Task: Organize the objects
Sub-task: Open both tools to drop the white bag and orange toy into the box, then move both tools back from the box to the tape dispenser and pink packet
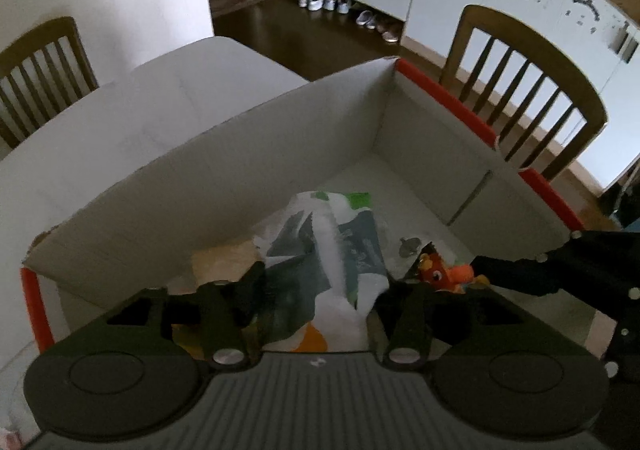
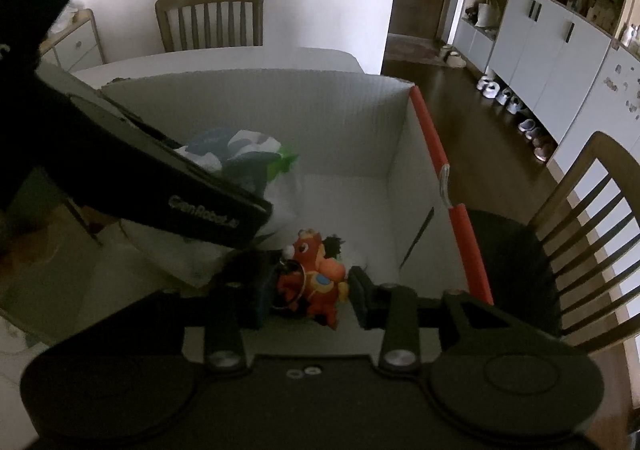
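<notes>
Left wrist view: the left tool (image 1: 316,290) hangs inside a white cardboard box (image 1: 320,117) with orange-taped rims, its walls rising close on the left and far sides. Its jaws stand partly apart around a crinkled printed plastic bag (image 1: 332,246) lying on the box floor; whether the pads press it I cannot tell. Free floor remains toward the far right corner. A small metal piece (image 1: 409,248) lies just beside the bag. The right tool (image 1: 448,278) comes in from the right with an orange plush toy (image 1: 444,272). The box sits on a white desk (image 1: 160,97); wooden chairs (image 1: 524,89) stand round it, and shoes (image 1: 320,1) line white cabinets on dark flooring.

Right wrist view: the right tool (image 2: 306,292) is narrowly open, the orange plush toy (image 2: 316,270), with a key ring, between its fingers near the box's (image 2: 280,105) front wall. The left tool's body (image 2: 160,177) crosses above the bag (image 2: 248,153).
</notes>
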A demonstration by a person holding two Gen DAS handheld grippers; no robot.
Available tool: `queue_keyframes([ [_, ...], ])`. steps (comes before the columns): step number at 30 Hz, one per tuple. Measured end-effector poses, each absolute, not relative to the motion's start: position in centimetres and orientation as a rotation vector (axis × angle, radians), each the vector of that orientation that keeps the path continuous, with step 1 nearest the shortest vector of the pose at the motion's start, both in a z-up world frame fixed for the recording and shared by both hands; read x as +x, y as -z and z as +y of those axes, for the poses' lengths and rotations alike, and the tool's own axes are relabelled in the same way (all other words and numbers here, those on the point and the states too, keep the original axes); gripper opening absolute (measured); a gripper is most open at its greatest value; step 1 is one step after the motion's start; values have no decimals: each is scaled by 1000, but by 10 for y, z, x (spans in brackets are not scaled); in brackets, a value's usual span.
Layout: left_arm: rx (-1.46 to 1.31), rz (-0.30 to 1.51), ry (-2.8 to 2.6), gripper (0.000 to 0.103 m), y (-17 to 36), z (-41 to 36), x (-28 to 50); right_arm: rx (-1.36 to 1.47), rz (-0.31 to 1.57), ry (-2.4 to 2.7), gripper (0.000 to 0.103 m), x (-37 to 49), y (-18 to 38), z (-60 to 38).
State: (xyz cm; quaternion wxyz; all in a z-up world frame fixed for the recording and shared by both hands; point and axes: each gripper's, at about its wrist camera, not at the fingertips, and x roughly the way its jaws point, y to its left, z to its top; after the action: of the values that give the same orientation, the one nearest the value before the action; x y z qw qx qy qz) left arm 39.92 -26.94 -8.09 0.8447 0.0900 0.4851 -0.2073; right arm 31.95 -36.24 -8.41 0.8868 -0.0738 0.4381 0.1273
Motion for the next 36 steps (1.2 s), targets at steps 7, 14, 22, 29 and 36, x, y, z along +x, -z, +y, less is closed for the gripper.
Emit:
queue_keyframes([
  [7,197,992,432,79,76,-266,393,-133,909,-270,53,315,83,-369],
  [14,163,961,449,88,66,-258,384,-118,875,-267,61,304,73,-375],
  [22,118,912,451,92,47,-243,365,-99,838,-268,68,287,53,-381],
  [29,95,840,422,92,25,-220,337,-81,795,-275,75,268,30,-376],
  [36,28,798,415,92,5,-175,304,-59,757,-309,86,249,7,-347],
])
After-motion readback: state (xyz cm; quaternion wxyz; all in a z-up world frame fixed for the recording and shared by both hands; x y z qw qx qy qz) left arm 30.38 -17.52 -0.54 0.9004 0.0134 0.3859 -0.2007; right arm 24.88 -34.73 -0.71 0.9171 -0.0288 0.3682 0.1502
